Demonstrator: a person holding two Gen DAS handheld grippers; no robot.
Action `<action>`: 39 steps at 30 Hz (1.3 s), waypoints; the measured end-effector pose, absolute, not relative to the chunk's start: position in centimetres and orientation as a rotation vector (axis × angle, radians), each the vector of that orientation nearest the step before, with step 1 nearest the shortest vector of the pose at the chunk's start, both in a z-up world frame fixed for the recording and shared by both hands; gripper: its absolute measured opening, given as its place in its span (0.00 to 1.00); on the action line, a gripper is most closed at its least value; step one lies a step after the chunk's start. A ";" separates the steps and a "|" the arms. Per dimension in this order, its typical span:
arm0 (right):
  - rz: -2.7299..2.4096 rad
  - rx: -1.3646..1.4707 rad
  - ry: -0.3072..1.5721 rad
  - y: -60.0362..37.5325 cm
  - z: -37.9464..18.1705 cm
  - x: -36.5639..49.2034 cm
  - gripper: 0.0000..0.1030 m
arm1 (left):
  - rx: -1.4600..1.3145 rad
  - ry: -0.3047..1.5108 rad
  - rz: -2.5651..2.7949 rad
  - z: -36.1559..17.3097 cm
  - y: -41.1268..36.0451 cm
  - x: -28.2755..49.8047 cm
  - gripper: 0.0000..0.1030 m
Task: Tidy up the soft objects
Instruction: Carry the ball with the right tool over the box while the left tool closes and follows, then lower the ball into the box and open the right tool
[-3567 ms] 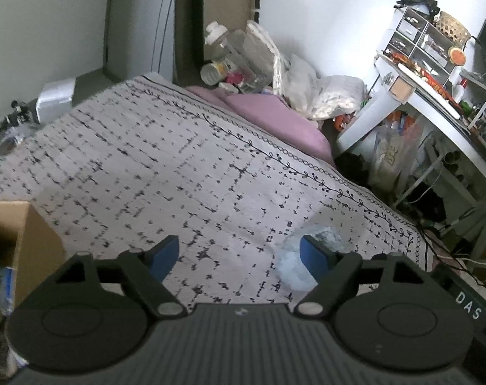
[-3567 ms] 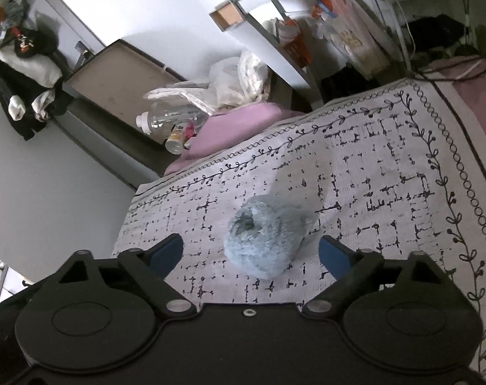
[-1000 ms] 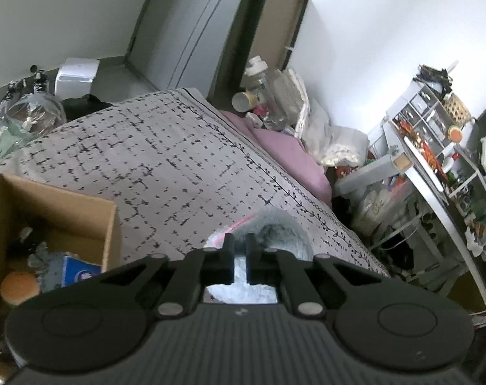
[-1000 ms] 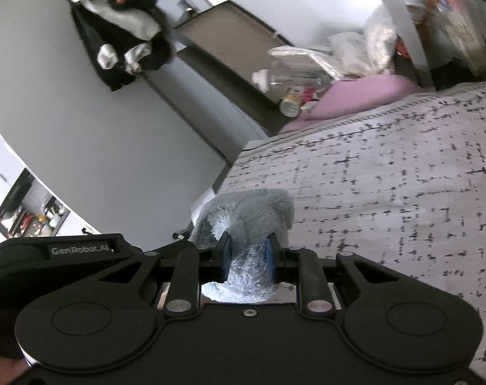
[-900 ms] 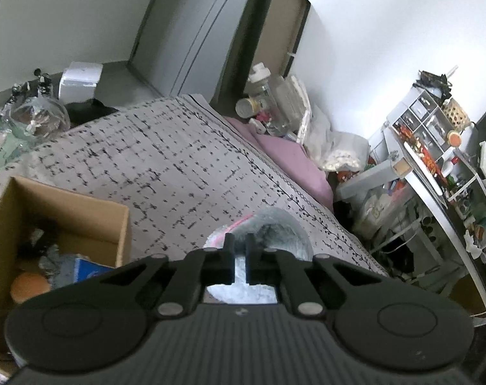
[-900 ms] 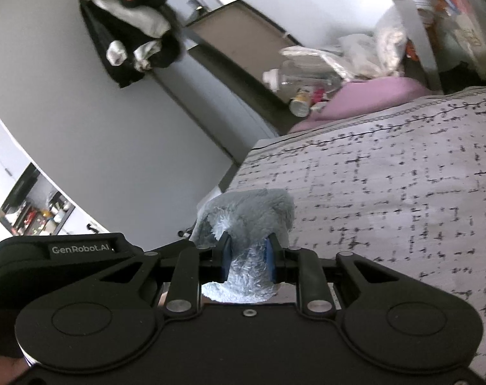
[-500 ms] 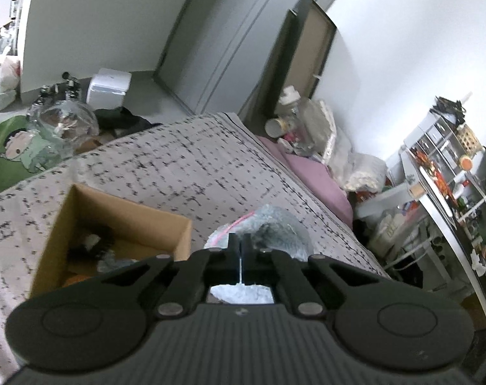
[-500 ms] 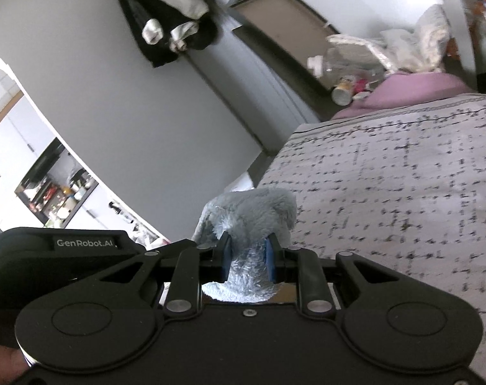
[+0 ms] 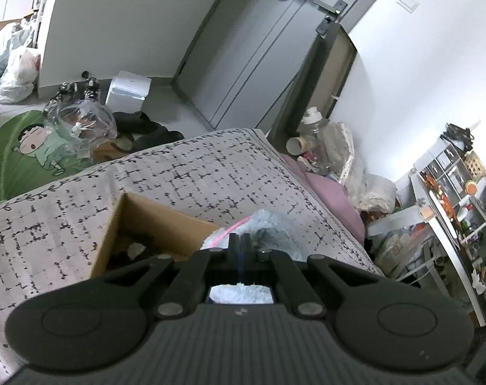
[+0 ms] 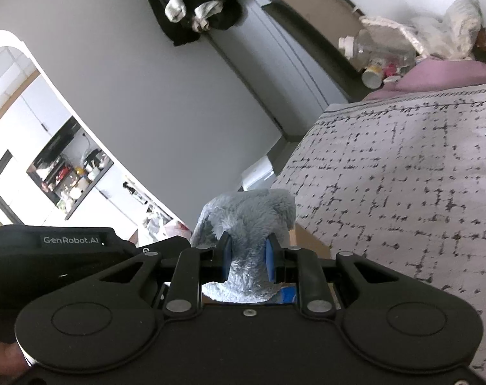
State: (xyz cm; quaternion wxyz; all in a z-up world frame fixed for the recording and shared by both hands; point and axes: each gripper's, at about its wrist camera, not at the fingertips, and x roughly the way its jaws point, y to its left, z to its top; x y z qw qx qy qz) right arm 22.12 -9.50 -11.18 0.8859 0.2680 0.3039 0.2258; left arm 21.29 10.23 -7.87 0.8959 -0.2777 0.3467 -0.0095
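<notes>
A fluffy grey-blue soft item in a clear bag (image 9: 268, 227) hangs between both grippers above the bed. My left gripper (image 9: 239, 243) is shut on the bag's edge, fingers almost touching. My right gripper (image 10: 247, 256) is shut on the fluffy item (image 10: 249, 215), blue pads pressing its sides. An open cardboard box (image 9: 153, 221) sits on the patterned bedspread (image 9: 195, 176), just left of and below the item; several small things lie inside it. The left gripper's body also shows in the right wrist view (image 10: 60, 247).
A pink pillow (image 9: 333, 199), bottles and bags lie at the bed's far end. A cluttered white desk (image 9: 442, 218) stands at right. On the floor at left are a green cartoon cushion (image 9: 24, 157), a plastic bag and a white box. A grey door is behind.
Both grippers, still shut on the fluffy item, have carried it left and up toward the cardboard box. The box now shows closer to the middle of the left wrist view.
</notes>
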 end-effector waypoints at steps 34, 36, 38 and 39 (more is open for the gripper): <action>0.379 0.437 0.701 -8.2 -10.5 21.6 0.55 | -0.510 0.892 0.126 -9.7 13.0 21.7 0.09; 0.375 0.429 0.701 -8.8 -9.8 20.9 0.56 | -0.486 0.890 0.124 -9.0 12.5 21.2 0.14; 0.368 0.422 0.705 -9.4 -9.3 20.3 0.56 | -0.479 0.886 0.121 -8.4 12.1 20.5 0.22; 0.362 0.419 0.706 -9.7 -9.1 20.1 0.57 | -0.480 0.884 0.122 -8.1 12.0 20.1 0.29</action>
